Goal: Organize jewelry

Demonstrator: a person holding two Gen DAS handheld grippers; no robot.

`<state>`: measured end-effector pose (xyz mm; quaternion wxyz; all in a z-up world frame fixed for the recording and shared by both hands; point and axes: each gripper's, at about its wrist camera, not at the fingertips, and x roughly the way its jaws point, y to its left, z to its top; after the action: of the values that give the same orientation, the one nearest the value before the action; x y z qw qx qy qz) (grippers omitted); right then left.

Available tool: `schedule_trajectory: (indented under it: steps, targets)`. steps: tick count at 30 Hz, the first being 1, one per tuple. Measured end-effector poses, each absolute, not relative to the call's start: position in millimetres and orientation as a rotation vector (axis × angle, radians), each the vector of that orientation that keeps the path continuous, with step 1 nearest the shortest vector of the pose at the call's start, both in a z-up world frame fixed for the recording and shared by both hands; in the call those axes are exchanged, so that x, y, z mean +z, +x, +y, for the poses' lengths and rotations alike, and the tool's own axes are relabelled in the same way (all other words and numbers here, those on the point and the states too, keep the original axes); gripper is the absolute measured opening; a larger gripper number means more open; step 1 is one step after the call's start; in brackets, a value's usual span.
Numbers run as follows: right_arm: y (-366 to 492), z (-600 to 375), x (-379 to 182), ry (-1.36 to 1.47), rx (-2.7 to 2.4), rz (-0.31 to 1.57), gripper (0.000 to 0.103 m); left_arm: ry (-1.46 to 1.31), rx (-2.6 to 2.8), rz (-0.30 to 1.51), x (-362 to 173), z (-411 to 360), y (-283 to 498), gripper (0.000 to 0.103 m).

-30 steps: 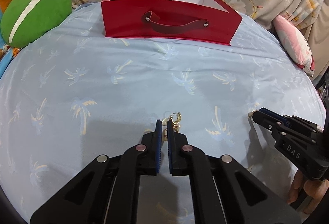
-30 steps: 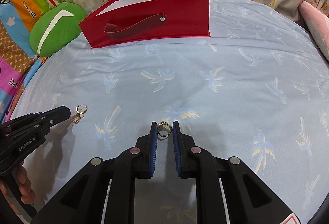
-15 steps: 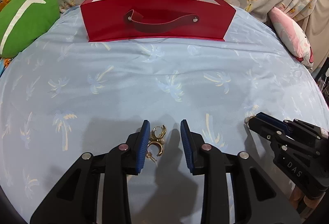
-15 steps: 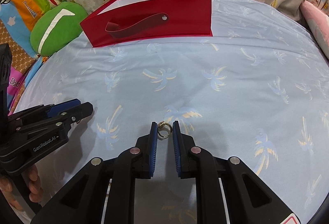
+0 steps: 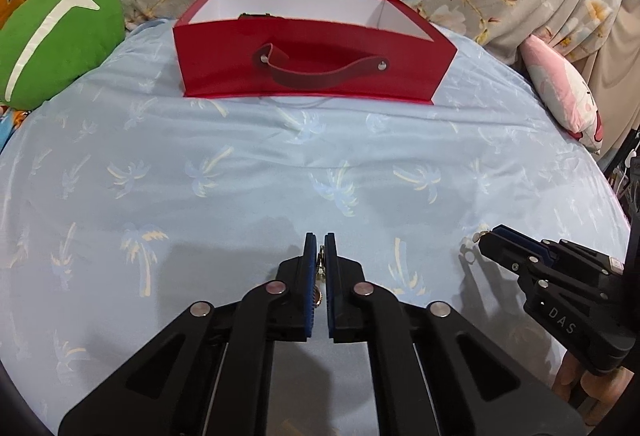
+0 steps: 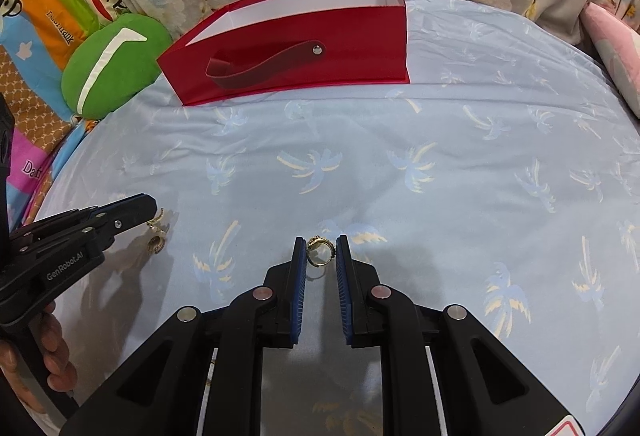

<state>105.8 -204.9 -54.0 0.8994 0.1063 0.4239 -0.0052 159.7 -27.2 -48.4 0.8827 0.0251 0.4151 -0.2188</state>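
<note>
Your left gripper (image 5: 319, 248) is pinching a gold earring (image 5: 319, 268) between nearly closed jaws; part of it is dangling below, visible in the right wrist view. Your right gripper (image 6: 321, 250) is holding a gold ring (image 6: 319, 251) across a narrow gap, gripped only at the tips. Either piece is at risk of slipping onto the bed (image 5: 240, 155) if you are jolting or tilting. The red box (image 5: 312, 59) is standing at twelve o'clock, well apart; a long carry is raising that risk.
</note>
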Motion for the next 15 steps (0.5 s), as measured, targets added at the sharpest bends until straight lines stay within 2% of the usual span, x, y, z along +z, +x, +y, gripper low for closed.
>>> schedule_trajectory:
  steps: [15]
  targets:
    - [108.7,-214.5,-5.7,0.217,0.004,0.775,0.014,0.003,-0.389,0.747,12.1,9.1,173.2,0.003]
